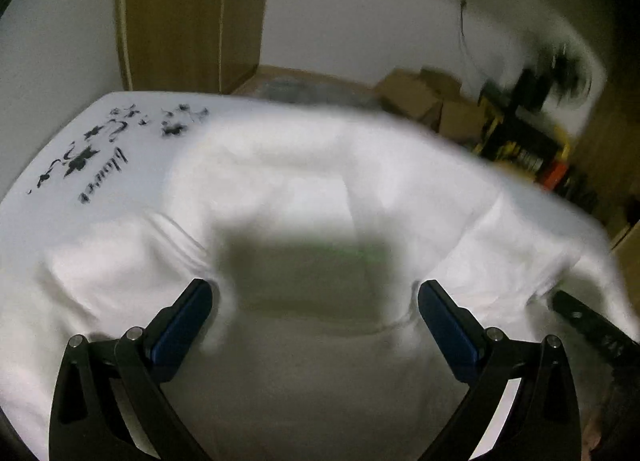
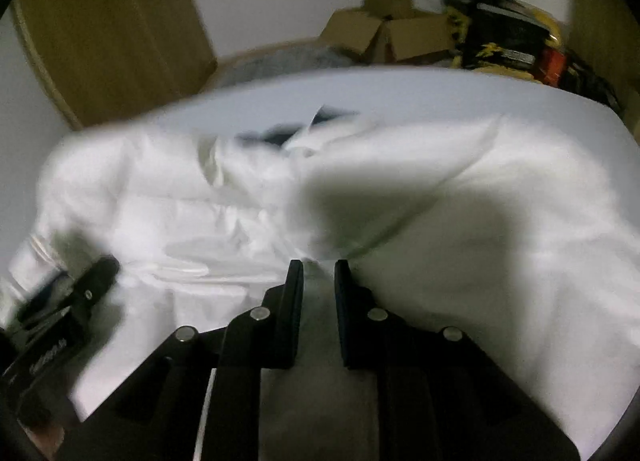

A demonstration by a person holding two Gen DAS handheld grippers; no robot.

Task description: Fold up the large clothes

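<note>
A large white garment (image 1: 320, 181) lies spread over a white table (image 1: 120, 149) that carries a black floral print. My left gripper (image 1: 316, 297) is open, its blue-padded fingers wide apart just over the cloth, holding nothing. In the right wrist view the same white garment (image 2: 480, 201) is bunched and creased. My right gripper (image 2: 318, 269) is shut on a fold of it, which rises between the black fingers. The left gripper (image 2: 92, 281) shows at the lower left there, and the right gripper's finger (image 1: 580, 321) shows at the right edge of the left wrist view. Both views are blurred.
Behind the table stand a wooden door (image 1: 192, 13), a white wall, cardboard boxes (image 2: 384, 33) on the floor and a dark cluttered shelf (image 1: 528, 133) at the far right. The table's far edge (image 2: 360, 77) runs across the right wrist view.
</note>
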